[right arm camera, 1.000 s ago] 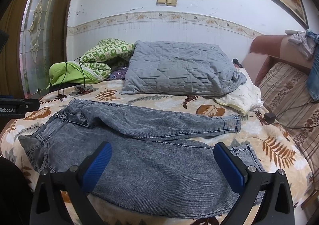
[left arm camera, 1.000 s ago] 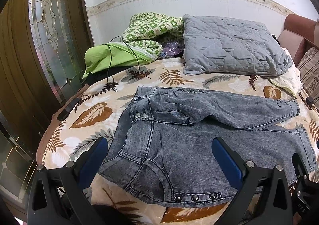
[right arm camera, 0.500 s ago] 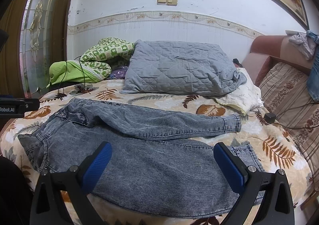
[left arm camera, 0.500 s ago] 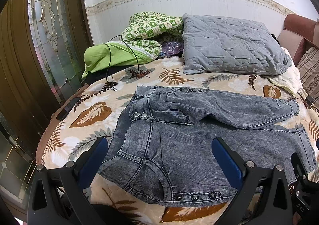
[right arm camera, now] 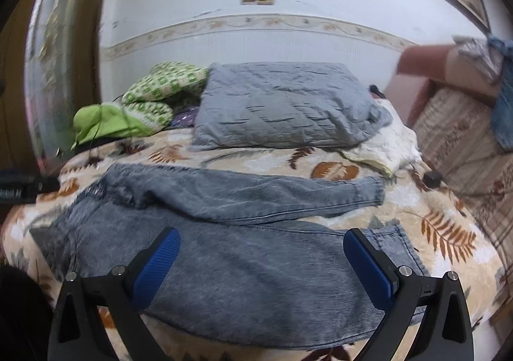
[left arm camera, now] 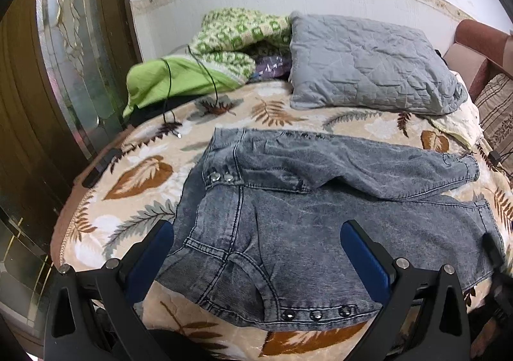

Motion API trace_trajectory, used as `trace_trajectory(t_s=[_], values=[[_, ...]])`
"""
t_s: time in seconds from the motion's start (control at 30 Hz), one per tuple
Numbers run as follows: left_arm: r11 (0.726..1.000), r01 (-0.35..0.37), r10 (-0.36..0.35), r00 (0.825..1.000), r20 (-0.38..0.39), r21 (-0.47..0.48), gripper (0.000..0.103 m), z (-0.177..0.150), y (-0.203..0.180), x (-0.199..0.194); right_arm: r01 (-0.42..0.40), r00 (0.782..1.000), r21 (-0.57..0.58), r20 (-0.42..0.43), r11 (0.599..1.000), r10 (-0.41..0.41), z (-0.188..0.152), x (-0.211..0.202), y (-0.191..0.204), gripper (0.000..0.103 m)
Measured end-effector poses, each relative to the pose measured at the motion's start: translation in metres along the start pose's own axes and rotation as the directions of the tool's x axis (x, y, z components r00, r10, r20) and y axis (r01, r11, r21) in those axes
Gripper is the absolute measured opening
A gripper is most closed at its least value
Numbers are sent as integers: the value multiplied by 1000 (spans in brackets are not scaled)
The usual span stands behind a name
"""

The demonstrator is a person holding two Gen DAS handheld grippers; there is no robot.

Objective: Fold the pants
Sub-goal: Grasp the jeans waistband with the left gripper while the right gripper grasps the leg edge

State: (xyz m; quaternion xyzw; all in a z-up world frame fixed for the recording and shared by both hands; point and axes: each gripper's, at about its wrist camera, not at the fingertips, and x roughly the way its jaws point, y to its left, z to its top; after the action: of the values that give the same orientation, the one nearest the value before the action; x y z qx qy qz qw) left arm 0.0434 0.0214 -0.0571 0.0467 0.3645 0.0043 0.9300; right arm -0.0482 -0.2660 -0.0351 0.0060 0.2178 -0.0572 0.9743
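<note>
Grey acid-washed denim pants point(left arm camera: 320, 217) spread flat mid-frame on leaf-print bed blanket point(left arm camera: 138, 175), ready for folding; left tool point(left arm camera: 256, 252) spread, empty; right tool point(right arm camera: 261, 260) spread, empty, lower frame.

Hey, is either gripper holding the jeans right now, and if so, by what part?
Nothing is held. The left gripper and right gripper both hover open above the jeans, which lie flat on the bed.

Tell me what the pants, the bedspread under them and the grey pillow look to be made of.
Pants: denim, grey-blue acid-wash mottling, stitched seams, shiny metal studs at the waistband.
Bedspread: likely plush fleece; soft matte nap, printed brown leaves.
Pillow: quilted woven cloth, perhaps cotton; stitched diamonds, crinkled matte surface.
</note>
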Motion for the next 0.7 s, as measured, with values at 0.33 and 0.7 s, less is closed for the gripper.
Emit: trace_trajectory(t_s=[0.33,0.7], values=[[994,-38,25,991,-130,-103,103,36,44,71,129,989,240,-103,962,-107,46,55,-113,103],[990,-88,63,976,-210,-112,103,18,59,100,181,946,557,-324,811,12,11,96,-234,103]])
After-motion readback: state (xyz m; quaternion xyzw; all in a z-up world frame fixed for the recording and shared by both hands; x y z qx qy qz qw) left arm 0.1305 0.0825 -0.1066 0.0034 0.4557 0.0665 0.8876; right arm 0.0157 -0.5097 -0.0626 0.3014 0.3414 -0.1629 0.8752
